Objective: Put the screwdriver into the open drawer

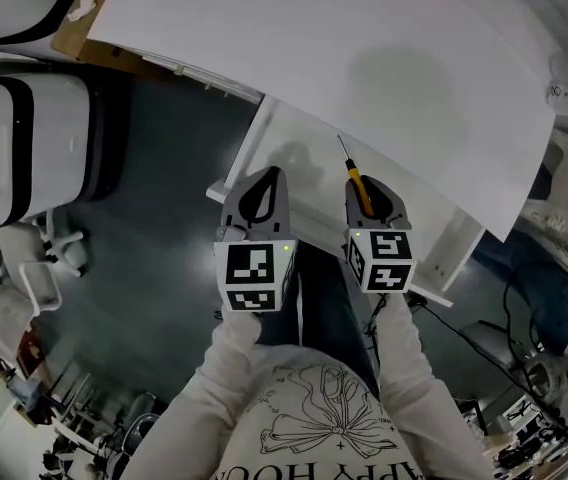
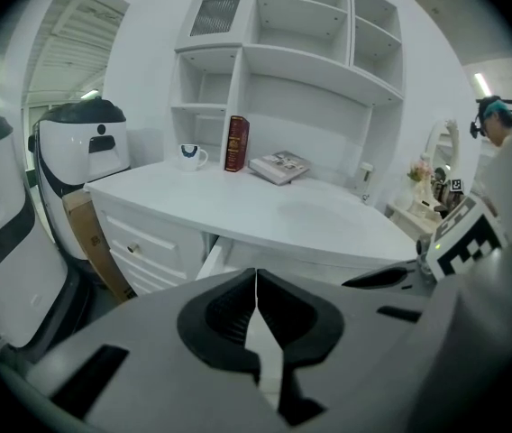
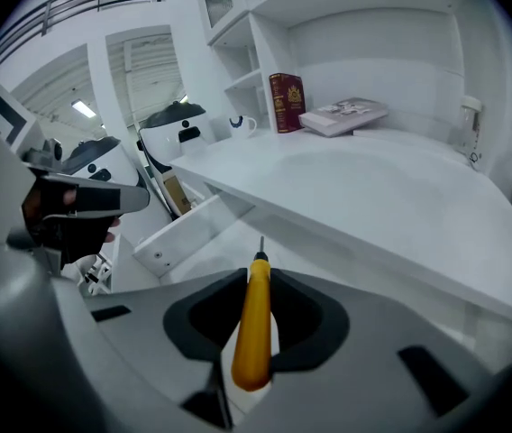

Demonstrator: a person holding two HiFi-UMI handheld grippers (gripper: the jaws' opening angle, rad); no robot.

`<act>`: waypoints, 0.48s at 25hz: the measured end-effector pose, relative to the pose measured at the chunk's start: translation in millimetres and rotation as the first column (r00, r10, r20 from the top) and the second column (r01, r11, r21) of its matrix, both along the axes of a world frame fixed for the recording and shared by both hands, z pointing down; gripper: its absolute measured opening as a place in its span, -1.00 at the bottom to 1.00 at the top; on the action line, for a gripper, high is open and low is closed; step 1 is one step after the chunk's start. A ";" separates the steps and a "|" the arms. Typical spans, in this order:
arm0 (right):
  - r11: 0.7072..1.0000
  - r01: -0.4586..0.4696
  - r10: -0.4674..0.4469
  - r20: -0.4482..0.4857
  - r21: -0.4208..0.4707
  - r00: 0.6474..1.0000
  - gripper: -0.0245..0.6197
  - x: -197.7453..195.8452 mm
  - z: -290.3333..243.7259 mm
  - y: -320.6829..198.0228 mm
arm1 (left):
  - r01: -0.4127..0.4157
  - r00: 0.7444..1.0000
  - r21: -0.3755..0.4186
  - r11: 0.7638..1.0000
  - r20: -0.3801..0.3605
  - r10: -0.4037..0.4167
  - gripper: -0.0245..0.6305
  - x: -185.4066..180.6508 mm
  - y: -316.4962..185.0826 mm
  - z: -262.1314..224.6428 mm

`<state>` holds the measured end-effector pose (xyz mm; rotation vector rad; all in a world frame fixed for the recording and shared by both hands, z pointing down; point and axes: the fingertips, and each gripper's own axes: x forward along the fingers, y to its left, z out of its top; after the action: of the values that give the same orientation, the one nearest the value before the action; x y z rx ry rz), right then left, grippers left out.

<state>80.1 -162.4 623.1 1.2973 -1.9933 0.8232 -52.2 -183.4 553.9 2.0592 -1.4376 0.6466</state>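
The screwdriver (image 3: 254,327), with a yellow handle and a thin metal shaft, sits clamped between the jaws of the right gripper (image 1: 372,192), its tip pointing away from the person over the open drawer (image 1: 299,158). In the right gripper view the jaws press on both sides of the handle, whose near end juts back toward the camera. From the head view much of the handle is covered by the jaws, and the shaft shows only as a fine dark line. Whether the tip touches the drawer floor cannot be told.

The left gripper (image 1: 261,196) hangs just to the left, over the near left part of the drawer, its jaws closed together with nothing between them. In its own view the gripper body hides most of the drawer, leaving only a corner in sight.

The drawer stands pulled out from under the white desk top (image 1: 364,58), which covers its far part. At the far side of the desk a red book (image 3: 287,102) stands upright between a white mug (image 3: 241,124) on its left and a flat-lying book (image 3: 343,115) on its right, below white shelves (image 2: 301,52). A white and black machine (image 1: 24,138) stands left of the desk, partly cut off. The person's pale sleeves (image 1: 409,368) reach to both grippers.
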 end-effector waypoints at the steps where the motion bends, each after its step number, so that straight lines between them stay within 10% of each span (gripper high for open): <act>1: 1.000 0.002 -0.002 -0.003 -0.006 1.000 -0.69 0.8 3.0 -1.3 | 0.002 1.000 -0.004 1.000 -0.002 -0.002 -0.90 0.2 -0.9 1.2; 12: 0.994 0.057 -0.064 -0.062 -0.098 0.996 -0.69 6.8 46.5 -2.1 | 0.024 1.000 -0.028 0.999 -0.004 -0.024 -0.90 -5.8 -5.9 14.3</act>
<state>86.9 -164.5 669.6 1.1887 -1.9092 0.8272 -58.0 -189.3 568.2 2.0182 -1.4405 0.6487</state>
